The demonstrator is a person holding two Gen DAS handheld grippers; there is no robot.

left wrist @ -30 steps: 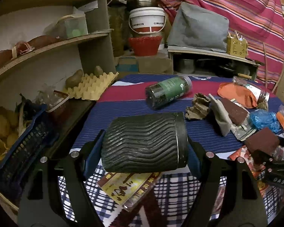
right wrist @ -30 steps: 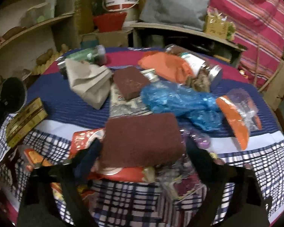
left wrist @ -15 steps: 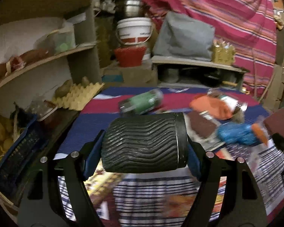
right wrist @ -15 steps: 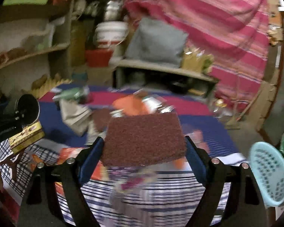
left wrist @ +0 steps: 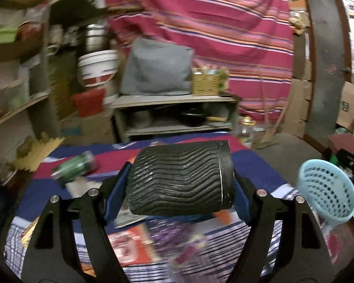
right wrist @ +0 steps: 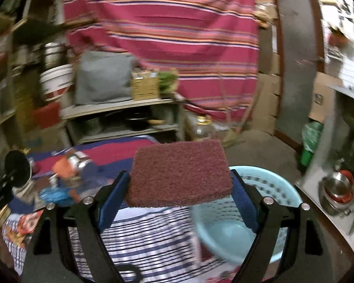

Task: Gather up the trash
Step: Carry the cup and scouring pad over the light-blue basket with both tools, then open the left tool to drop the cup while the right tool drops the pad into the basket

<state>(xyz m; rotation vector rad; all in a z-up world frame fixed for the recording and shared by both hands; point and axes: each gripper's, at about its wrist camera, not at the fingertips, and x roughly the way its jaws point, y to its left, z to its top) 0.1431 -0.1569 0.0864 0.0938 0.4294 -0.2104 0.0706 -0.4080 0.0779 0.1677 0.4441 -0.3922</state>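
Note:
My left gripper (left wrist: 179, 181) is shut on a black ribbed cup (left wrist: 179, 176), held sideways above the cloth-covered table (left wrist: 259, 165). My right gripper (right wrist: 179, 179) is shut on a maroon scouring pad (right wrist: 179, 172), held over the near left rim of a light blue perforated basket (right wrist: 266, 212). The basket also shows at the right of the left wrist view (left wrist: 328, 191), with the right gripper and its pad (left wrist: 344, 143) just behind it. A green jar (left wrist: 74, 167), an orange wrapper (right wrist: 63, 167), a blue plastic bag (right wrist: 56, 194) and red packets (left wrist: 127, 245) lie on the table.
A grey low shelf (left wrist: 174, 113) with pots stands behind the table, under a striped pink curtain (left wrist: 212, 23). Wooden shelves (left wrist: 14, 108) and a white bucket (left wrist: 96, 68) are at the left. A steel counter with pots (right wrist: 337, 188) is at the right. The floor (right wrist: 254, 151) lies beyond the basket.
Both grippers swung right and lifted with their loads. The basket has come into view under the right gripper. The table trash has slid to the left of both views.

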